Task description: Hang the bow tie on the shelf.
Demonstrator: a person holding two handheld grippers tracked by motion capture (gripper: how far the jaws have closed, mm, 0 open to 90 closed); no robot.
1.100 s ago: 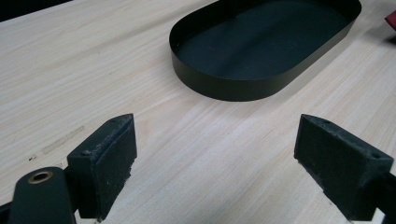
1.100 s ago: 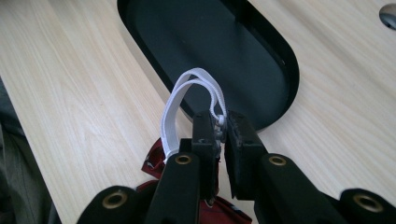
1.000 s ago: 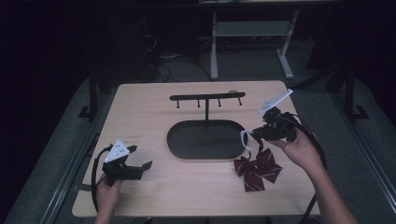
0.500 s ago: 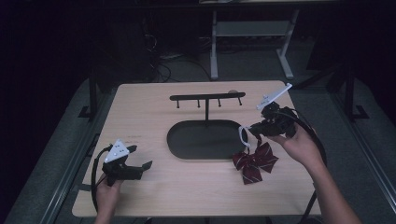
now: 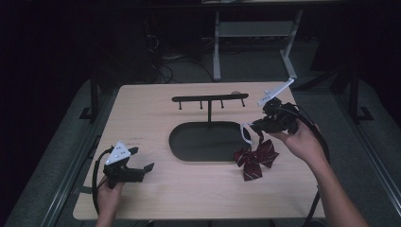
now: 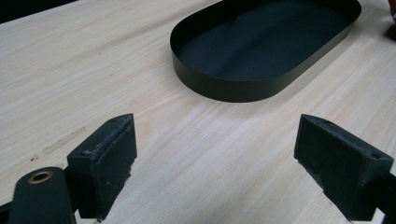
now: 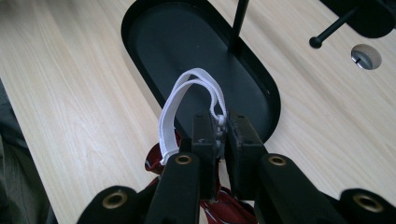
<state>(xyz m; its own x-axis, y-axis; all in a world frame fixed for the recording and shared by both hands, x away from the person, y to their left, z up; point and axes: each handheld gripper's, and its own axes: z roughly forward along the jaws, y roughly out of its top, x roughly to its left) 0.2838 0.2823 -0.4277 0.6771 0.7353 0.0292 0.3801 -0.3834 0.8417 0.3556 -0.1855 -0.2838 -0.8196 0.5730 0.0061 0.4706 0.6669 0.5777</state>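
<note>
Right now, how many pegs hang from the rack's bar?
4. All hang along the black bar above the oval tray: one near its left end, two flanking the post, one near the right end. None seems hidden.

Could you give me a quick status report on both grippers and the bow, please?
Right gripper shut on white strap of red bow. Left gripper open, nothing between jaws. Hook stand nearby, path unobstructed.
</note>
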